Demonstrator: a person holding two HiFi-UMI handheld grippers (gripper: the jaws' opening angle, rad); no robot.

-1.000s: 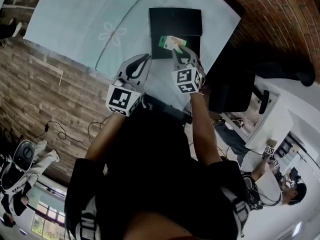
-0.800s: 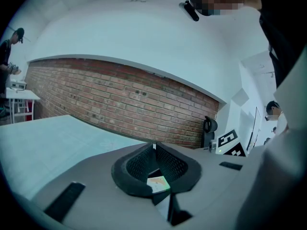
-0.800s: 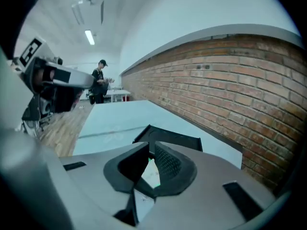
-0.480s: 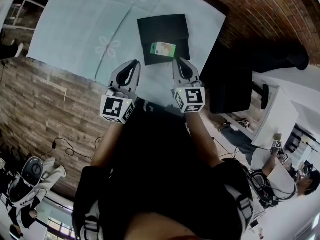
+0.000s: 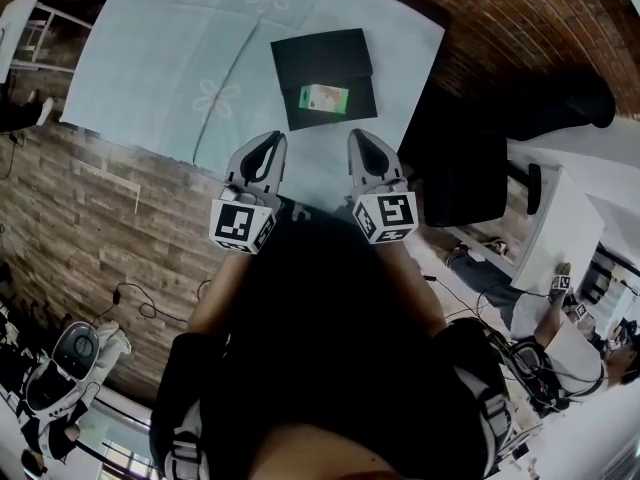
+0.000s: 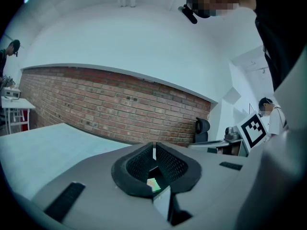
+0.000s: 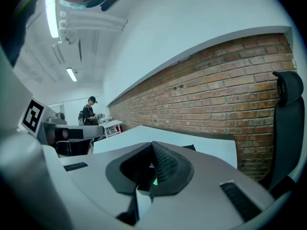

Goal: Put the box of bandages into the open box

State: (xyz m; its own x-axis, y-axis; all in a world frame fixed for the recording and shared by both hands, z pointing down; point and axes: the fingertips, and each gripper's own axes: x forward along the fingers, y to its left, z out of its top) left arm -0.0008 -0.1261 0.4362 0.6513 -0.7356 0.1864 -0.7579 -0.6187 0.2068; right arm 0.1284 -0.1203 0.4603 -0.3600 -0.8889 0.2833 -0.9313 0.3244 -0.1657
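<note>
Small green-and-white cardboard box of bandages is lying flat inside the shallow black open box, in the part nearer the person. Nothing is touching it.

The black box is sitting on the worktop, on a pale blue-green cloth with a flower print, near the cloth's right edge.

Left hand-held gripper is hanging at the near edge of the worktop, pointing toward the black box and well apart from it. Its jaws are meeting at the tips and are holding nothing.

Right hand-held gripper is sitting beside the left one, apart from it and pointing the same way. Its jaws have just been closing and are now together, with nothing between them.

A black office chair is standing just right of the worktop.
</note>
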